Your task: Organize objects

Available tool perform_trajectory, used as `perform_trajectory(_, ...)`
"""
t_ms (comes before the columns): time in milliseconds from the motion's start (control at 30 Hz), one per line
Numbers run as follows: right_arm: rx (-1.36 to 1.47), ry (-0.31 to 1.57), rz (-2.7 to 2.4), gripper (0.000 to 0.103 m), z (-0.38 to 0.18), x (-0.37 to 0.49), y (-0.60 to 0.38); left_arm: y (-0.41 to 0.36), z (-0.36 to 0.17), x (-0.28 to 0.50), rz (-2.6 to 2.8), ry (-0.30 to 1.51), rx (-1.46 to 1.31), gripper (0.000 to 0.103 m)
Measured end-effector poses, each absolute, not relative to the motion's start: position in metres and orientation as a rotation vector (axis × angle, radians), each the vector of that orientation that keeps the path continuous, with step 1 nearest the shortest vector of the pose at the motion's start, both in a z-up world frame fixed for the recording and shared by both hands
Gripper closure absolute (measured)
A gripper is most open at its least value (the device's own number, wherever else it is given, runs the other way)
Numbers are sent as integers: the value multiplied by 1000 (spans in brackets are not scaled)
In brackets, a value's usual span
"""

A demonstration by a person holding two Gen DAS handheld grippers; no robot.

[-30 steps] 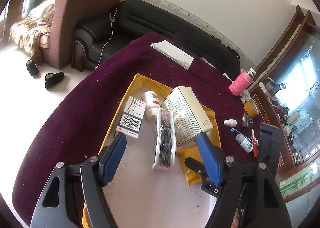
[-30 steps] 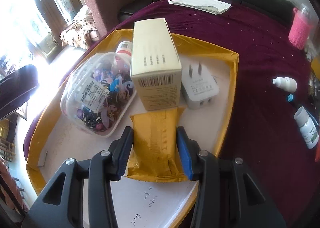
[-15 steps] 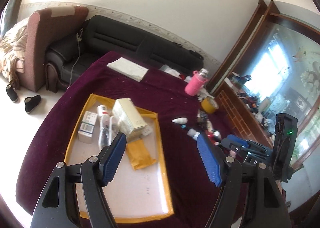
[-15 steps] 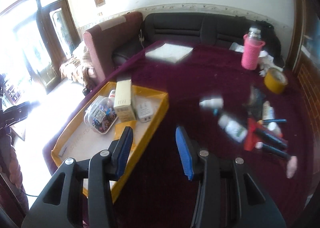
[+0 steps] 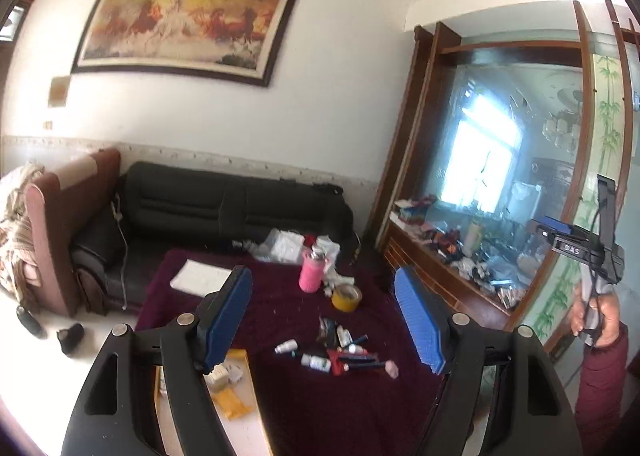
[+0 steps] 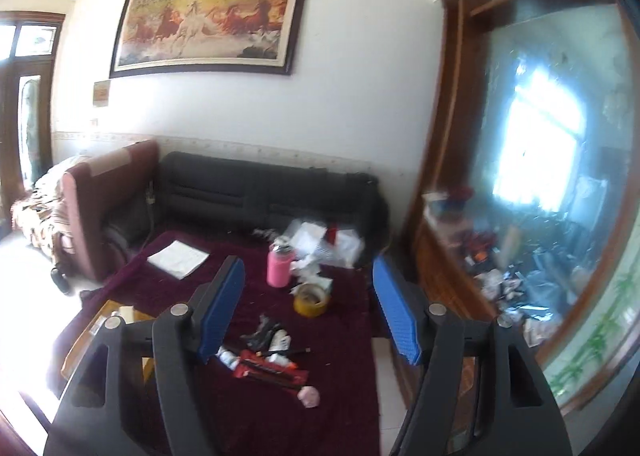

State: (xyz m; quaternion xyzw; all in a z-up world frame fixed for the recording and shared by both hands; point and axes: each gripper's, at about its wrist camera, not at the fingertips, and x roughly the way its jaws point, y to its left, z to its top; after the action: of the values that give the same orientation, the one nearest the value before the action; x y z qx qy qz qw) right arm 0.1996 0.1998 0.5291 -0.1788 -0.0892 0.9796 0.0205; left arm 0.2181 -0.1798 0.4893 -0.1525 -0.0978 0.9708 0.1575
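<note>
Both grippers are now riding high above the table, where a second ago they were hanging low over the yellow tray (image 5: 240, 356), the right one clamped on a padded envelope (image 5: 232, 404). That envelope is lying in the tray, released.

Starting from the tools: the left gripper (image 5: 323, 318) is standing wide, blue pads well apart, nothing between them. The right gripper (image 6: 309, 312) is opening its jaws at this moment and is likewise carrying nothing; from the left wrist view it is showing at the far right, gripped by a hand (image 5: 596, 320) in a dark red sleeve.

Outward from there, the loose clutter (image 6: 272, 360) is waiting on the maroon cloth (image 6: 340, 408), right of the tray: small white bottles (image 5: 316, 362), a red packet, pens and a pink lump (image 6: 309, 396). Farther back, a yellow tape roll (image 6: 310, 300) is sitting just beside a pink bottle (image 6: 279, 268), with a folded paper (image 6: 178, 258) towards the sofa.

The small bottles are probably light, stiff and smooth, so they are likely to roll or slip; pinching across the body, pads square to the long axis, looks safest. Pens are thin and lying flat on soft cloth, demanding a low, level approach. The tape roll is rigid and takes a grip across its wall.
</note>
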Motion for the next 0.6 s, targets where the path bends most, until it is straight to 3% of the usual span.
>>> perform_trajectory(100, -455, -238, 2917, 30, 595, 228, 220, -183, 546, 235, 2905, -248, -347, 22)
perform_trajectory(133, -427, -228, 2864, 18, 616, 237, 227, -183, 560, 240, 2939, -211, -328, 14)
perform_trajectory(167, -429, -231, 2822, 15, 631, 242, 232, -181, 570, 243, 2969, -158, -323, 4)
perform_trajectory(267, -543, -248, 2757, 15, 634, 241, 237, -180, 562, 244, 2977, -113, -327, 2)
perform_trajectory(367, -631, -234, 2813, 15, 586, 218, 224, -170, 510, 236, 2865, -106, -403, 2)
perform_trajectory(600, -1153, -232, 2998, 15, 365, 120, 134, -116, 326, 200, 2610, -196, -632, 2)
